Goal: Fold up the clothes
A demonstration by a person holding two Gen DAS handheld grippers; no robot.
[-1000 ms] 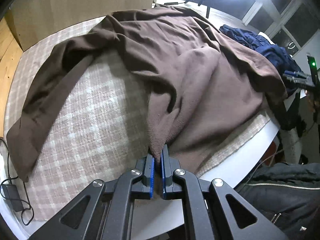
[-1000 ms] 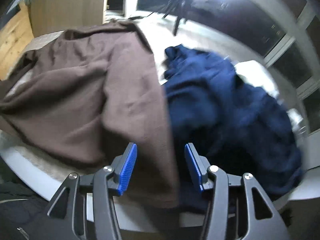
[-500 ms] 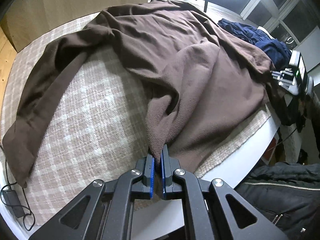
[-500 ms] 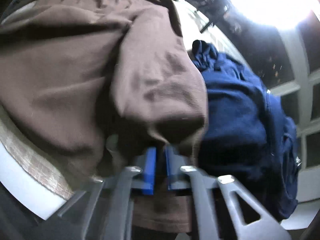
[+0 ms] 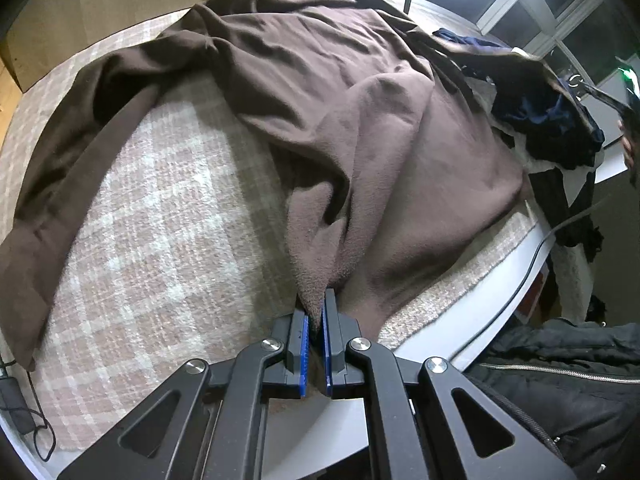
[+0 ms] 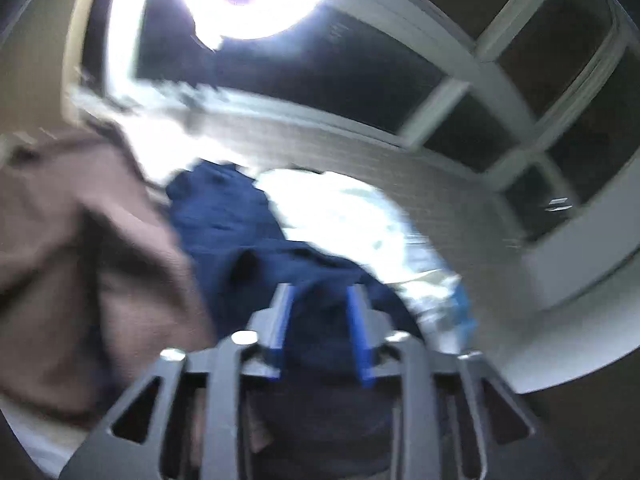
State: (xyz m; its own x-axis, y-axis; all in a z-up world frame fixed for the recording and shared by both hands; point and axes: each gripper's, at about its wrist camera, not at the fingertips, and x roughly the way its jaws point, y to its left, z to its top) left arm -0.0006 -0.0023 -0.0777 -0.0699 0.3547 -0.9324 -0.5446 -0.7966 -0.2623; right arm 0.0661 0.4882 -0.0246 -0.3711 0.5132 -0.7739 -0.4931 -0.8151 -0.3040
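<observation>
- The left hand-held gripper (image 5: 314,320) is pinched tight on the near hem of the brown garment (image 5: 360,128); a peak of the fleece rises from between its blue pads, right at the front edge of the tabletop (image 5: 460,320).
- The right hand-held gripper (image 6: 320,320) is partway apart and its jaws are opening. The view is blurred, but the pads seem to press on nothing; dark blue cloth lies behind and beneath them.
- The brown garment lies spread across the checked blanket (image 5: 152,216) on the tabletop, body bunched and rumpled, one long sleeve (image 5: 68,152) trailing off to the left. Its right-hand side looks lifted and draped toward the heap next to it.
- Judged from this, folding has barely started: no clean fold line shows, the sleeve is not tucked in, and the body still needs smoothing flat.
- The dark blue garment (image 6: 224,216) sits crumpled in a heap just beside the brown one, untouched as far as folding goes.
- So both pieces are left to do.
</observation>
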